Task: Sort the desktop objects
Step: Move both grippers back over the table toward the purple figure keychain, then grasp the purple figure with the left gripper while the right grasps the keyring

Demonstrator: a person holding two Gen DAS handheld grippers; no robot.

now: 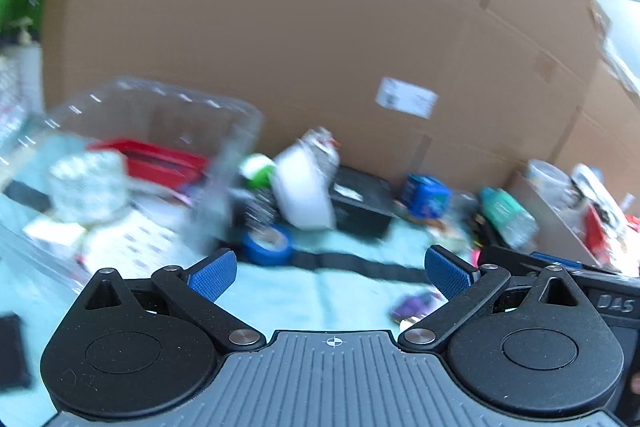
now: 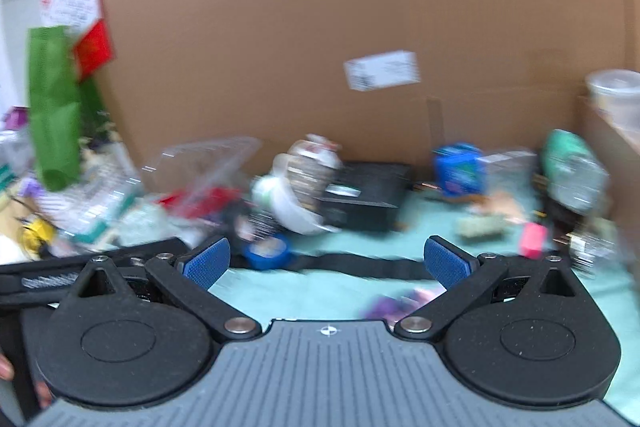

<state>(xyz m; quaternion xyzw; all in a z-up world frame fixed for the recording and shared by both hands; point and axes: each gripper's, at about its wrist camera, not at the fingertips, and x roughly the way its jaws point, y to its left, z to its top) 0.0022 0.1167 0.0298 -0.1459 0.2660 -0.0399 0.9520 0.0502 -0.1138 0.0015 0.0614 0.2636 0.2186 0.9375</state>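
Both views are blurred, so fine detail cannot be told. The left gripper (image 1: 331,273) and the right gripper (image 2: 327,265) are held side by side above the pale green cloth (image 1: 312,303), each with fingers spread wide and nothing between them. Nearest, a small purple item (image 2: 394,303) lies on the cloth, just before a black strap (image 2: 360,267). Beyond the strap a blue tape roll (image 1: 269,245) is seen, then a clear plastic box (image 1: 152,131) on the left and a black box (image 1: 362,205), all before a cardboard wall (image 1: 300,27). One item should probably be chosen first and approached slowly, squarely, with the fingers kept wide until it is straddled.
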